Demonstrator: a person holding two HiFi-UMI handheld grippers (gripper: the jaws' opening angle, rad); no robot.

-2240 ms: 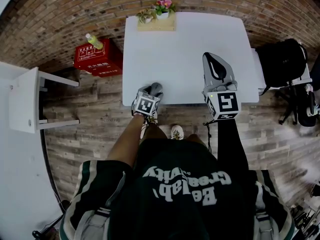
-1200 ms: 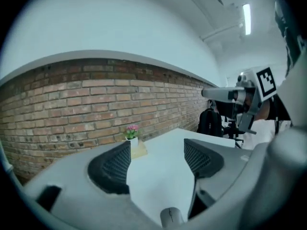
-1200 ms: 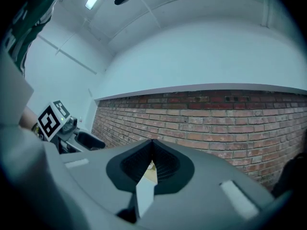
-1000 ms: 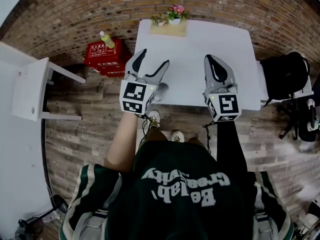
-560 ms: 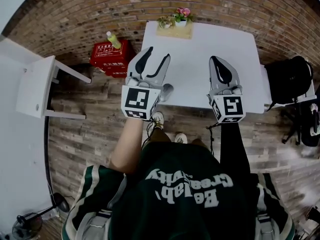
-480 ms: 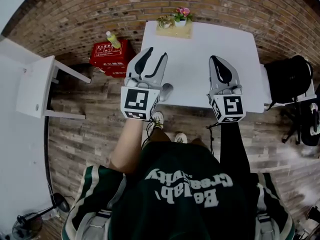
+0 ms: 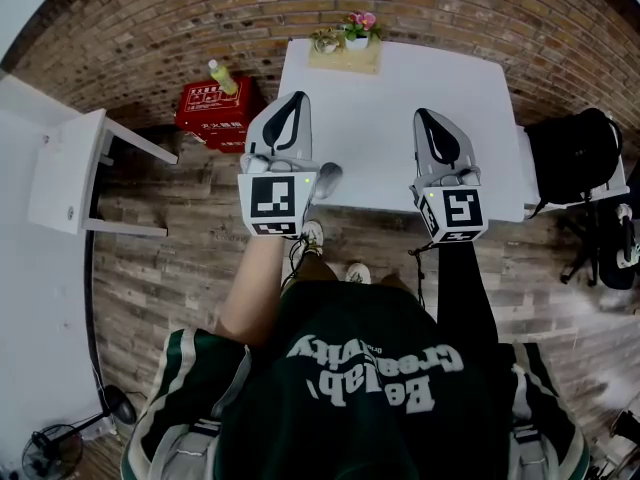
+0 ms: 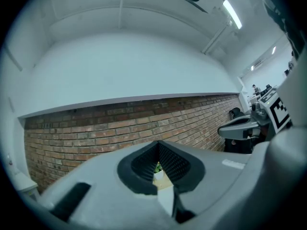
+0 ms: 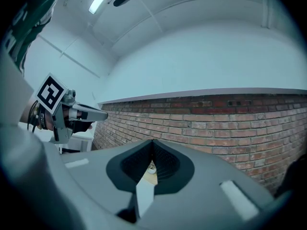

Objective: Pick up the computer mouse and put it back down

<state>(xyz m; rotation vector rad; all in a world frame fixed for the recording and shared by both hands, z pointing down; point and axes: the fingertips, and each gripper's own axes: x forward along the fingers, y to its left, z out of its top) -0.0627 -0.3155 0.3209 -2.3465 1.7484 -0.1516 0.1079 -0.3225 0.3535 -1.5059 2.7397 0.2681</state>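
Note:
A grey computer mouse [image 7: 329,178] lies on the white table [image 7: 400,68] close to its front edge, partly hidden behind my left gripper. The left gripper [image 7: 297,99] hovers level above the table's left front corner, jaws shut and empty; its own view shows the pads meeting [image 8: 157,143] with only brick wall beyond. My right gripper [image 7: 424,115] hangs level over the table's right front part, also shut with nothing in it [image 9: 152,142]. Each gripper shows in the other's view: the right gripper [image 8: 244,126] and the left gripper [image 9: 79,113].
A wooden planter with flowers [image 7: 345,46] stands at the table's far edge. On the floor to the left sit a red crate with a green bottle [image 7: 210,108] and a white stool [image 7: 70,168]. A black chair [image 7: 570,153] stands at the right.
The left gripper rose from the mouse with its jaws wide apart, then closed them on nothing. The mouse stays on the table. The right gripper kept still.

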